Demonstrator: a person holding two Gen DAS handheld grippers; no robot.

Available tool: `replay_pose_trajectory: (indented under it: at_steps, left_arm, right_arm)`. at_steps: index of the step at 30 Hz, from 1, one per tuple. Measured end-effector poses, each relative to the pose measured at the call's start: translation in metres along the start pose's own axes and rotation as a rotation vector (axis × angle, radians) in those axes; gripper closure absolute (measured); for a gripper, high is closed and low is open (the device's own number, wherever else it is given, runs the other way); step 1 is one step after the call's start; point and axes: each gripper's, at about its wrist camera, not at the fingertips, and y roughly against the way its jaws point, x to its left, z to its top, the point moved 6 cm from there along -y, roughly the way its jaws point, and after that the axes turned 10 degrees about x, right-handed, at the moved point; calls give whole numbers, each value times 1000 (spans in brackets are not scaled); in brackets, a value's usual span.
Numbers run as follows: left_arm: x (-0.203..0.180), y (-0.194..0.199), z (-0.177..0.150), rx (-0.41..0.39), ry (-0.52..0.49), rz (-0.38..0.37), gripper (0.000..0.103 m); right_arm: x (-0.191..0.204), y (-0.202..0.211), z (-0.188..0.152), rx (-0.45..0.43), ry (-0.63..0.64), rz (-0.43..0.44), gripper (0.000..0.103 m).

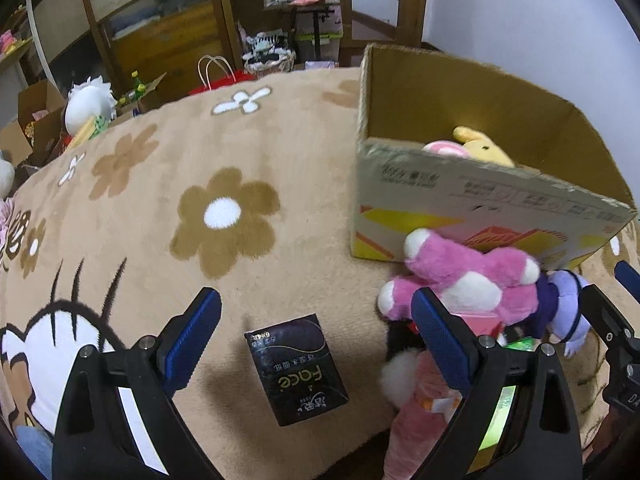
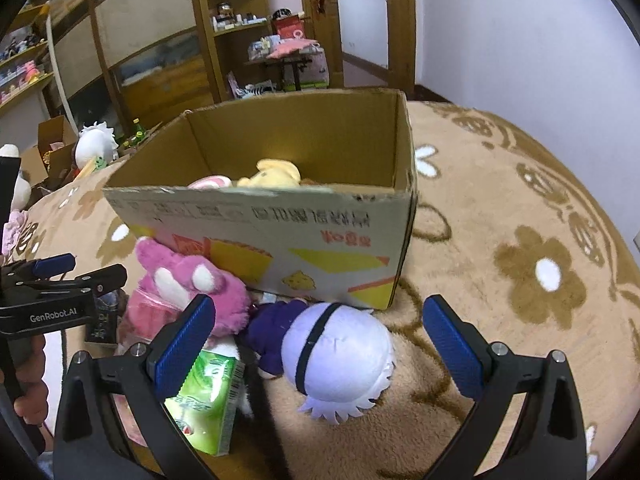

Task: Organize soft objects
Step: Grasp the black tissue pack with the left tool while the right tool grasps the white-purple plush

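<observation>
An open cardboard box [image 1: 480, 200] stands on the flowered beige blanket [image 1: 224, 184] and holds a yellow plush [image 1: 484, 146] and a pink one [image 1: 442, 148]; the box shows in the right wrist view [image 2: 280, 224] too. A pink plush [image 1: 468, 280] lies against its front, also in the right wrist view [image 2: 188, 284]. A purple doll with a white-lilac head [image 2: 336, 356] lies beside it. My left gripper [image 1: 316, 336] is open above a black tissue pack [image 1: 298, 368]. My right gripper [image 2: 320, 340] is open around the doll's head, not touching.
A green tissue pack [image 2: 208, 404] lies under my right gripper's left finger. Wooden shelves [image 2: 240, 28] and a door stand behind. Cardboard boxes [image 1: 36, 120] and a white plush [image 1: 86, 104] sit off the blanket's far left edge.
</observation>
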Motion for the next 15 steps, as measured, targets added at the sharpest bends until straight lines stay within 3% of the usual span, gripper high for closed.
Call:
replay_pose_trajectory:
  at_steps: [15]
  left_arm:
    - [7, -38, -10, 64, 45, -47, 8]
  right_arm:
    - [-12, -33, -16, 75, -33, 10, 0]
